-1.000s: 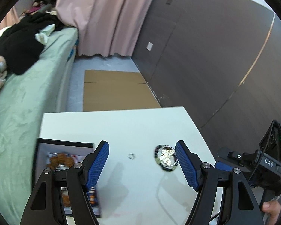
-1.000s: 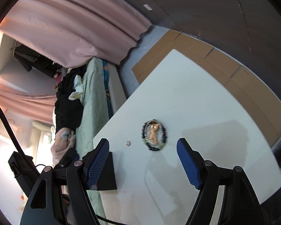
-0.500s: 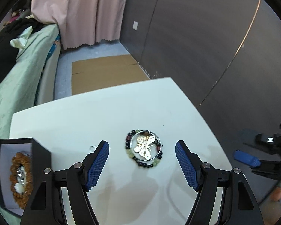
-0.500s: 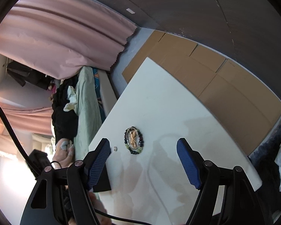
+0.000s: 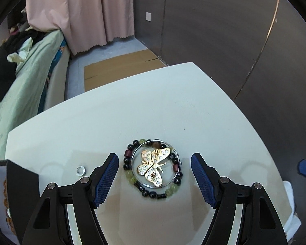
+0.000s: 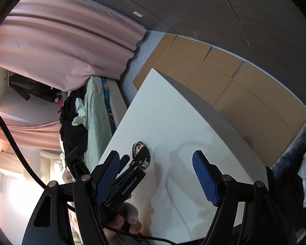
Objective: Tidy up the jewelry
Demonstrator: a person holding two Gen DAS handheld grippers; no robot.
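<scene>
Both grippers, left (image 5: 154, 175) and right (image 6: 156, 176), are held open and empty. Beside the bracelet (image 5: 153, 168) a ring (image 5: 81, 170) is seen, a box (image 5: 20, 183) beyond.

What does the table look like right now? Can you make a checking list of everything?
Surface: white table, bare at the far end.
Job's things: butterfly brooch inside a silver bangle and bead bracelet; small ring apart; open black box at the left edge.
Clutter: nothing seen.
Grippers: left claw open, straddling the pile; right claw open, empty.
Cables: black cable.
Surroundings: bed, pink curtain, floor cardboard.
</scene>
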